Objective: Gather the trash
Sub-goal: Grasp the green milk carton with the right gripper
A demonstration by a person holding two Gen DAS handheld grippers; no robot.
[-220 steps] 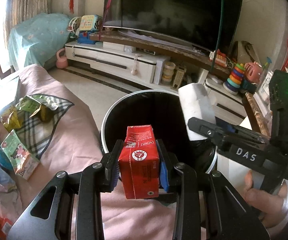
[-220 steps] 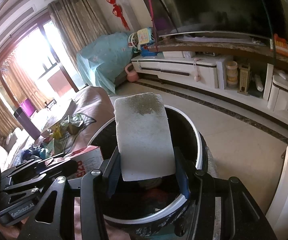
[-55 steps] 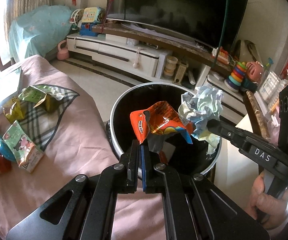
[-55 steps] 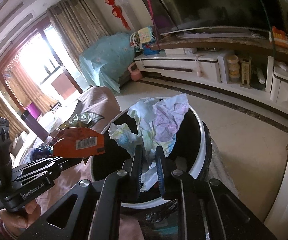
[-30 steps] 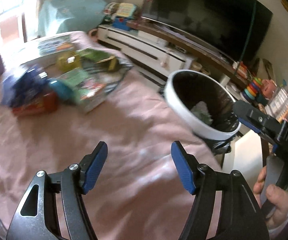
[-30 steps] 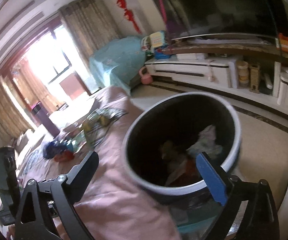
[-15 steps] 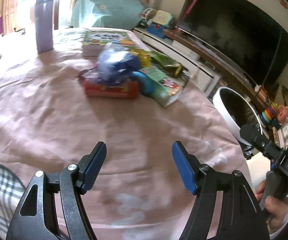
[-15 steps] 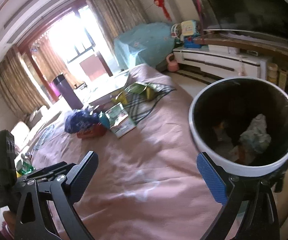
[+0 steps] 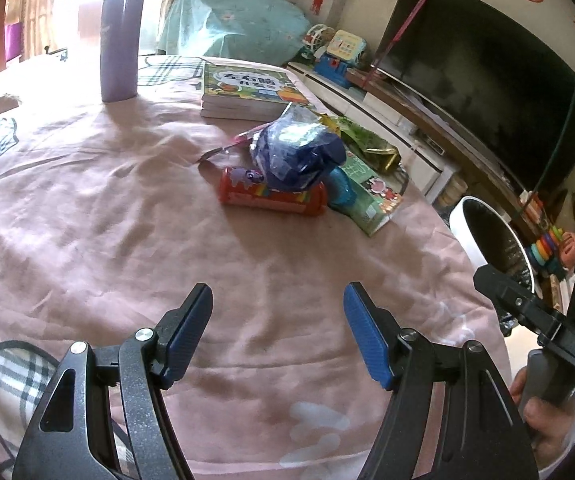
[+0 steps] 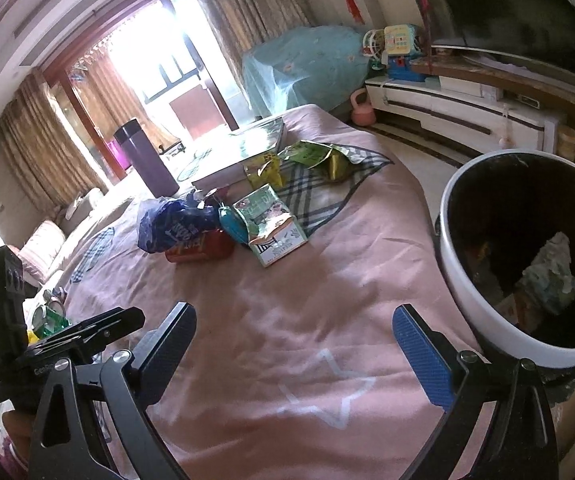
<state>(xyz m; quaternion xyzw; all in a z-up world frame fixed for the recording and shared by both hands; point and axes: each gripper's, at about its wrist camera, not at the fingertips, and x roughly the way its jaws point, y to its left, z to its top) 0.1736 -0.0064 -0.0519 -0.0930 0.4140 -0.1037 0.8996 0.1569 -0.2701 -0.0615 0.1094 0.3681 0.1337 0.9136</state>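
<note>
A pile of trash lies on the pink tablecloth: a crumpled blue bag on a red packet, a green carton and green wrappers. The same pile shows in the right wrist view: blue bag, red packet, green carton, wrappers. My left gripper is open and empty, short of the pile. My right gripper is open and empty, beside the white trash bin, which holds crumpled paper.
A purple flask and a stack of books stand behind the pile. The bin stands off the table's right edge. A TV stand and a covered chair are beyond.
Both grippers dropped their trash into the bin, opened, and swung away from it back over the table towards the pile.
</note>
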